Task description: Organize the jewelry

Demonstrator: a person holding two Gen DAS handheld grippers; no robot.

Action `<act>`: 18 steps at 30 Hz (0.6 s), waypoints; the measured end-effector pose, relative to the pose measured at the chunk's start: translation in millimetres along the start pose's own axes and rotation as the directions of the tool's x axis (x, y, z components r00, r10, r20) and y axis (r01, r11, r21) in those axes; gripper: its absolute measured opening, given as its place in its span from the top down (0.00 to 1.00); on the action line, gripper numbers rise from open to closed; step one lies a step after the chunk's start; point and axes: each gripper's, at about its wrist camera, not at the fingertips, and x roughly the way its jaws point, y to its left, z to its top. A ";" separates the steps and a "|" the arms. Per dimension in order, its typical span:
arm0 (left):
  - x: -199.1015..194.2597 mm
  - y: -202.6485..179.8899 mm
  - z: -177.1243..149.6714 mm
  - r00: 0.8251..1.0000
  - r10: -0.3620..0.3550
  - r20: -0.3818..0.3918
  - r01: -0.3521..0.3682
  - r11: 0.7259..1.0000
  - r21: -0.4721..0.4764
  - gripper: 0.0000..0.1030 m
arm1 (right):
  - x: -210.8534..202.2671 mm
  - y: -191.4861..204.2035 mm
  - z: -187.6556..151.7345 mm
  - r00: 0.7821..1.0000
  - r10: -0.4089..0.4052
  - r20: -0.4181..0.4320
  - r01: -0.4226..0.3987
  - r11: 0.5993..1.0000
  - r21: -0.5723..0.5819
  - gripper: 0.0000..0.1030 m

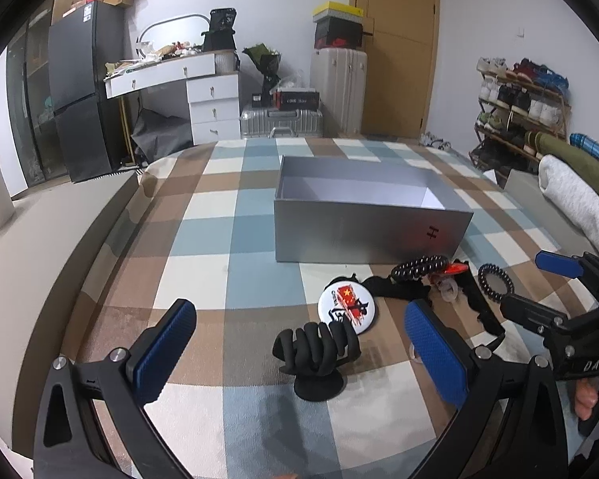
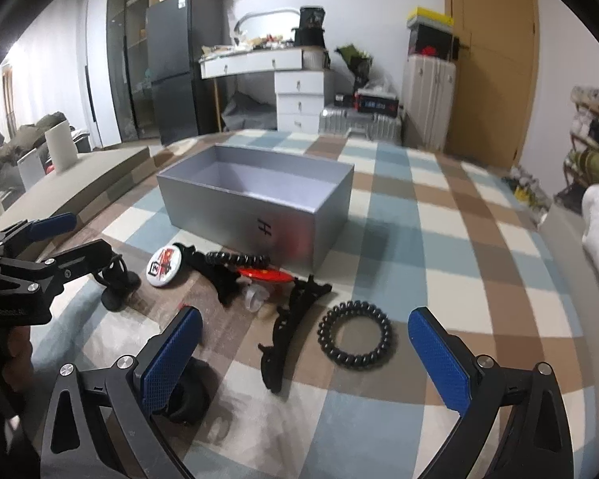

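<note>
An open grey box [image 1: 373,235] [image 2: 239,215] stands on the plaid cover, nothing visible inside it. In front of it lie a round badge [image 1: 347,305] [image 2: 163,266], a stretched black spiral tie [image 1: 419,265] [image 2: 237,258], a red oval piece [image 1: 455,268] [image 2: 265,274], a long black clip [image 2: 287,327] and a round spiral hair tie [image 1: 495,281] [image 2: 355,333]. A black claw clip [image 1: 317,349] lies between the fingers of my open left gripper [image 1: 297,313] [image 2: 92,235]. My right gripper [image 2: 305,315] [image 1: 521,279] is open around the long clip and round tie, touching neither.
The plaid bedcover [image 1: 219,239] stretches round the box. A rolled white blanket [image 1: 575,199] lies at the right edge, a grey ledge [image 1: 40,239] at the left. A dark round object [image 2: 183,399] sits under my right gripper's left finger. A hand [image 1: 585,399] holds the right gripper.
</note>
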 end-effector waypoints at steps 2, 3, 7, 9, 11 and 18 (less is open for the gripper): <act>1.5 -1.0 -1.1 1.000 -0.012 -0.019 0.012 1.000 0.006 0.01 | 4.4 -5.5 0.0 0.999 0.016 -0.036 -0.015 0.999 0.032 0.00; 2.4 -1.8 -1.7 0.999 -0.015 -0.029 0.016 1.000 0.009 0.01 | 5.3 -8.0 -0.5 0.998 0.039 -0.043 -0.037 0.998 0.046 0.00; 7.9 -3.4 -4.1 0.997 -0.005 -0.074 0.006 1.000 0.024 0.01 | 4.1 -13.8 -0.7 0.997 0.049 -0.057 -0.044 0.996 0.077 0.02; 10.9 -4.3 -5.9 0.995 0.002 -0.100 0.001 0.999 0.038 0.01 | 4.8 -19.7 -0.8 0.996 0.041 -0.076 -0.034 0.995 0.092 0.05; 13.3 -4.8 -7.0 0.993 0.012 -0.119 -0.006 0.999 0.046 0.01 | 5.5 -29.9 -0.7 0.996 0.038 -0.083 -0.027 0.992 0.125 0.10; 15.6 -3.3 -9.3 0.987 -0.012 -0.160 0.018 0.999 0.037 0.01 | 23.6 -48.6 -8.2 0.980 0.018 -0.197 0.014 0.988 0.157 0.33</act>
